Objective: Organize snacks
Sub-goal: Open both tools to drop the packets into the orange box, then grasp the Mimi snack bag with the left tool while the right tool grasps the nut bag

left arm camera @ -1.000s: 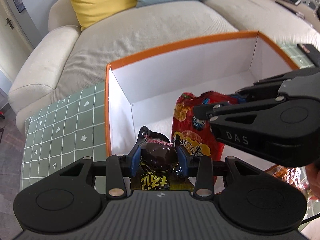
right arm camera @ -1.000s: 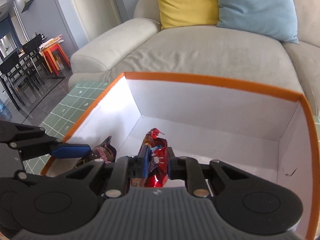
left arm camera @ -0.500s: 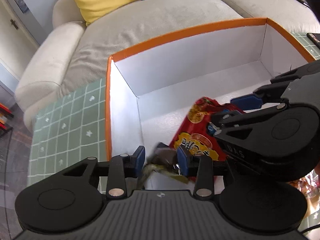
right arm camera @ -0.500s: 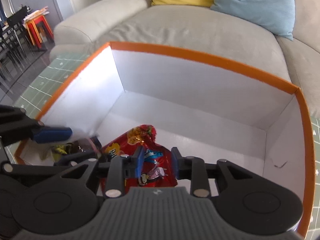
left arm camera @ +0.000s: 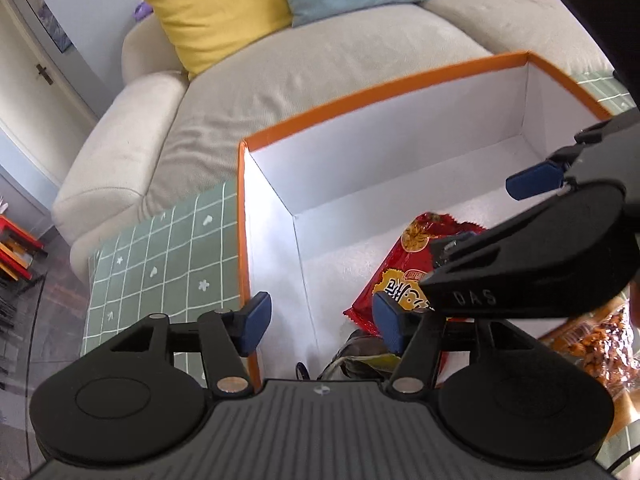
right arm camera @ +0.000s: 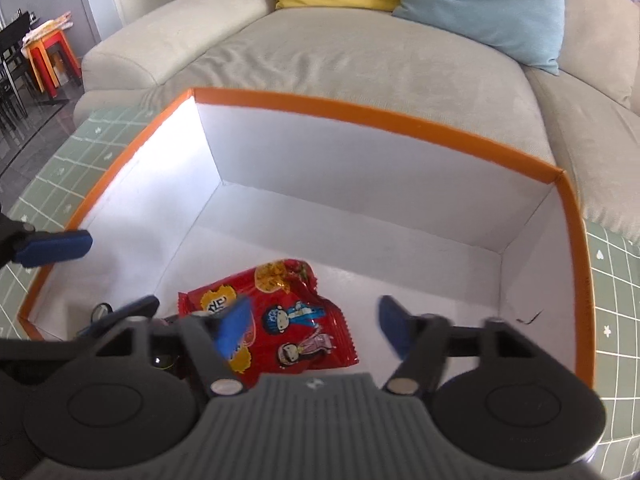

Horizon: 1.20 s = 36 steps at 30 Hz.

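An orange-rimmed white box point(left arm camera: 360, 100) point(right arm camera: 360, 110) stands on a green checked cloth. On the box floor lies a red snack packet point(left arm camera: 400, 280) point(right arm camera: 288, 320), flat and free. My right gripper point(right arm camera: 316, 328) hovers just above it with jaws opening and nothing pressed between the blue pads point(right arm camera: 236, 328). A dark packet with yellow print point(left arm camera: 360, 354) rests in the near left corner of the box. My left gripper point(left arm camera: 320, 320) hangs over that corner, its jaws opening as well, and the pads do not touch the packet. The right gripper point(left arm camera: 492, 212) crosses the left wrist view.
A clear bag of nuts point(left arm camera: 600, 340) lies outside the box at the near right. The green checked cloth point(left arm camera: 160, 264) covers the table around the box. Behind stands a beige sofa point(right arm camera: 360, 52) with a yellow cushion point(left arm camera: 216, 12) and a blue cushion point(right arm camera: 488, 0).
Both grippers let go: the left dropped the dark packet into the box's near corner, the right released the red packet, which now lies flat. Both pairs of jaws spread wide.
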Tool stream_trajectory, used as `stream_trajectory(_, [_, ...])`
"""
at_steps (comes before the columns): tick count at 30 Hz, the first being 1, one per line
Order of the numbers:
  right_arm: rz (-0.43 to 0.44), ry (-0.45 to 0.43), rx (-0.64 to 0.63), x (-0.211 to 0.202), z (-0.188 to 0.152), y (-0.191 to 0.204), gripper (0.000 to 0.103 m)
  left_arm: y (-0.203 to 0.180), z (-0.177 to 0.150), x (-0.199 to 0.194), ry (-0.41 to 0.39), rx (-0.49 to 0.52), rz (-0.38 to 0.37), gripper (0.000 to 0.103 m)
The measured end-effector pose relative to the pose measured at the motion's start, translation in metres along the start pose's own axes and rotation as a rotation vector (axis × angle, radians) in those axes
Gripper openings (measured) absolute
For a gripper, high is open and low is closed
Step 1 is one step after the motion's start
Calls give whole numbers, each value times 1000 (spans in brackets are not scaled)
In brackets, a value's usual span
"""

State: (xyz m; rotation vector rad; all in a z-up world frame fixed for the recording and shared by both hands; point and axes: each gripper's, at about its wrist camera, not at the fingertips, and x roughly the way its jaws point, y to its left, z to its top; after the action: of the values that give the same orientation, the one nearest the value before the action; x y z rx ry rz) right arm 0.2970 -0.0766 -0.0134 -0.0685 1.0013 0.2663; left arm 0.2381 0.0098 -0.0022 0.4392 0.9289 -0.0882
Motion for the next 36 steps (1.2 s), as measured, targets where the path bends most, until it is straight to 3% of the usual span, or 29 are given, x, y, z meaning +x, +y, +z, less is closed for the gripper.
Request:
stream_trajectory(4, [3, -27, -2, -14, 2, 1, 71, 0, -4, -19, -44, -2, -2, 73])
stream_trajectory(6, [-3, -56, 4, -26, 0, -1, 84, 1, -9, -31, -71, -18, -7, 73])
stream_trajectory(9, [-1, -125, 16, -47, -6, -3, 91, 7, -16, -46, -103, -77, -30, 73])
stream_trajectory(17, [-96, -323, 26, -103, -40, -1, 94, 19, -43, -86, -207, -202, -96, 73])
stream_trajectory(19, [-131, -371, 34, -119, -55, 0, 99, 22, -51, -94, -228, -239, -104, 73])
stream_trajectory(22, [-119, -441, 28, -141, -79, 2, 99, 23, -65, -105, -248, -286, -138, 73])
stream_trajectory(29, [-76, -502, 37, -174, -131, 9, 99, 9, -104, -122, -267, -284, -168, 72])
stream_trajectory(36, [-67, -477, 55, -185, -184, 10, 99, 14, -145, -126, -253, -370, -162, 72])
